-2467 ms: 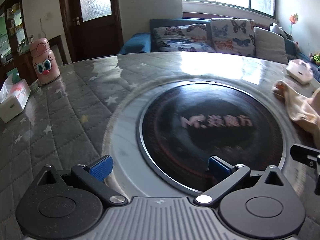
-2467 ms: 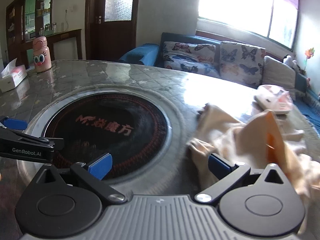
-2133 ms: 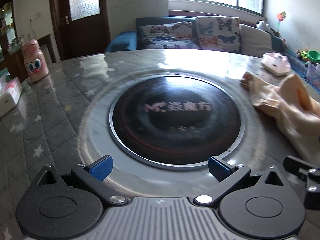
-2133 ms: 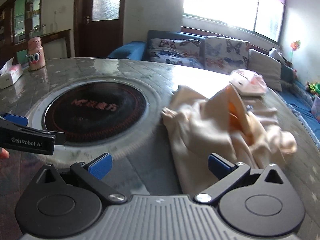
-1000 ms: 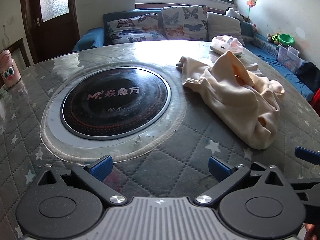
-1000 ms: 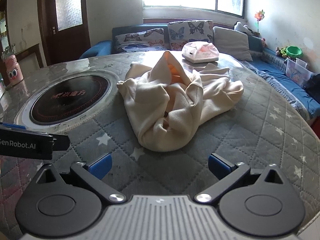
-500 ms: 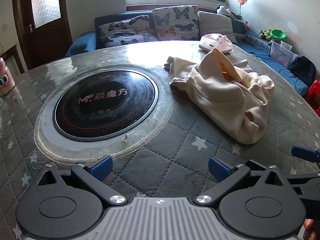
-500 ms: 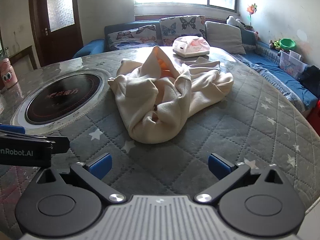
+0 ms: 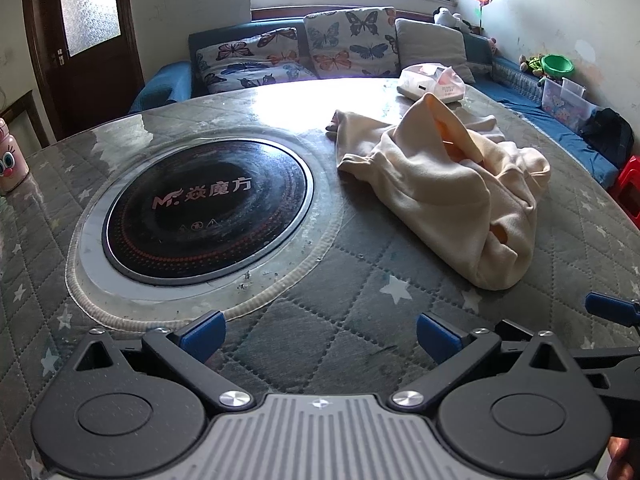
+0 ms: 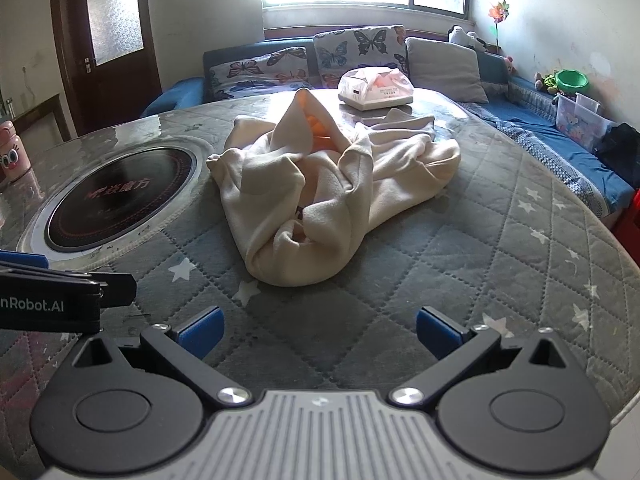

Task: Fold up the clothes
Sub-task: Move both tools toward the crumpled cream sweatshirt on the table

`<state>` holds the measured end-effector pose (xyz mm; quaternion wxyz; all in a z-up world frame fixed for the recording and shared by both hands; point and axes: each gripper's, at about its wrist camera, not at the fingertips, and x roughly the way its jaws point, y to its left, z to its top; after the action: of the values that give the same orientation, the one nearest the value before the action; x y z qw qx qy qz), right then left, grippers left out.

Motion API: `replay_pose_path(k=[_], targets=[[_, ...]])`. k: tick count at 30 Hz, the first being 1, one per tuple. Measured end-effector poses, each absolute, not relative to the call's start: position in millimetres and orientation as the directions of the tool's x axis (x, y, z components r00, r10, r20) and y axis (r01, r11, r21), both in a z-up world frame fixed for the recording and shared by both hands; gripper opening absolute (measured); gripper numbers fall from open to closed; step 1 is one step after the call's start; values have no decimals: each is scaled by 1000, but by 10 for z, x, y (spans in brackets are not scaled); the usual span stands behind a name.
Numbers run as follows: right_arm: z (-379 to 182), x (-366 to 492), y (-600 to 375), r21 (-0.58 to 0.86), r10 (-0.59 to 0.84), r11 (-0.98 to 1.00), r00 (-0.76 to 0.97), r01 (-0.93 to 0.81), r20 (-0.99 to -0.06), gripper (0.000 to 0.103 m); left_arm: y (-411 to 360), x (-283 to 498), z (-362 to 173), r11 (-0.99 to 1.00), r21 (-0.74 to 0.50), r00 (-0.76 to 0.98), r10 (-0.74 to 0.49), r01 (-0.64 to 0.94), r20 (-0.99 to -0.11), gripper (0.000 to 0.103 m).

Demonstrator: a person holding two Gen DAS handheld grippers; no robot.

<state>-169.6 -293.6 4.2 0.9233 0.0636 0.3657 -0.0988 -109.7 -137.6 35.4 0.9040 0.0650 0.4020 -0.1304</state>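
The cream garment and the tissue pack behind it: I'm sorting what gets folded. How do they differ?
The cream garment is soft cloth, crumpled in a loose heap with an orange lining showing; the tissue pack is a boxy, plastic-wrapped block. The garment spreads wide near the table's middle; the tissue pack is smaller and sits at the far edge. Both rest on the table, untouched by either gripper.

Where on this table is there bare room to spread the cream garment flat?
Free: the quilted strip between the cream garment and the right hand-held gripper, and the cover toward the table's right edge. Crowded: the induction cooktop on its left, the tissue box behind.
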Motion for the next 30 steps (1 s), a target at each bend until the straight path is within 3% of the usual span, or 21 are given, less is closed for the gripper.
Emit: replay_pose_path(k=[30], targets=[[-9,-1515,-2985,46,-118,976,698,212,-706,103,-1502,-868,282,956,20,606,-170,294,-777,103]])
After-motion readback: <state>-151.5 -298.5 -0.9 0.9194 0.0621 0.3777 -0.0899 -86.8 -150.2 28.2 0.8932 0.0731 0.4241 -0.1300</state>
